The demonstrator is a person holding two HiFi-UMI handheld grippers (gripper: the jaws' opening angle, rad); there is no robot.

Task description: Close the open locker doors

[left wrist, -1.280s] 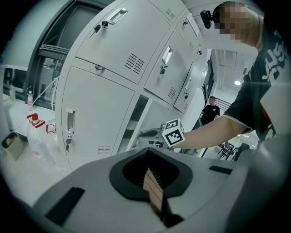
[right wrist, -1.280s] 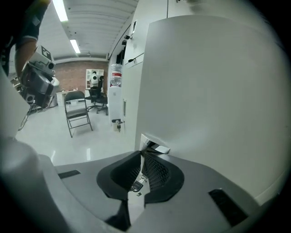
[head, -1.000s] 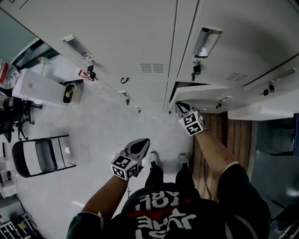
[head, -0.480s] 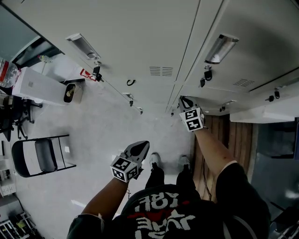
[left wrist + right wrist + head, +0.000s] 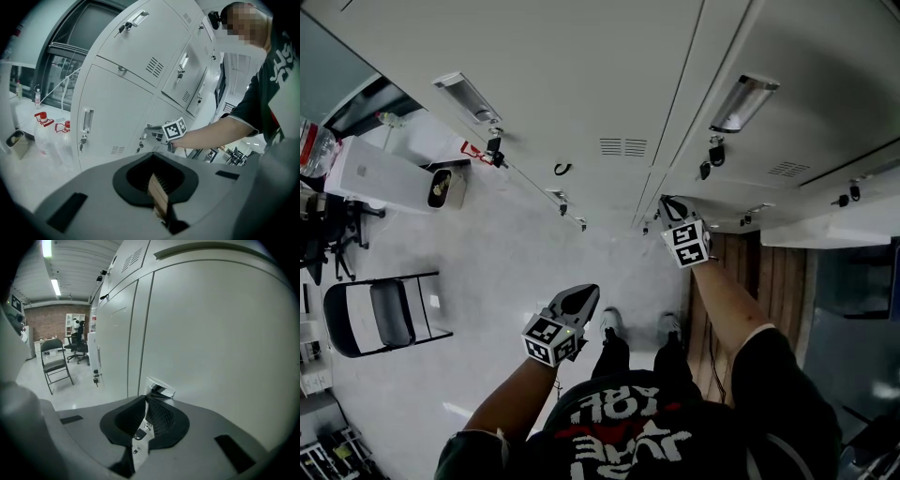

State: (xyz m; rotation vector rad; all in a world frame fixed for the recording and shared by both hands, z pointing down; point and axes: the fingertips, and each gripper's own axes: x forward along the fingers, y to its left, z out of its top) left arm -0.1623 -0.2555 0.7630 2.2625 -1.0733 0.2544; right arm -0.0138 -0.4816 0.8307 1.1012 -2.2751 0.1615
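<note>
While pressing the right gripper (image 5: 672,206) to it, holding the lower locker door (image 5: 220,343) shut

Lying flush with its neighbours now, where standing ajar over a dark gap a second ago; keeping the right jaws closed on nothing, tips just beside the door's metal handle (image 5: 159,389); hanging the left gripper (image 5: 584,292) low over the pale floor (image 5: 497,253), jaws likewise together and empty. Cutting off a pale panel (image 5: 825,230) jutting from the lockers at the right edge, leaving it unclear as door or not; showing the keys (image 5: 710,155) only as dark specks. Leaving a folding chair (image 5: 384,314) well apart at the left
</note>
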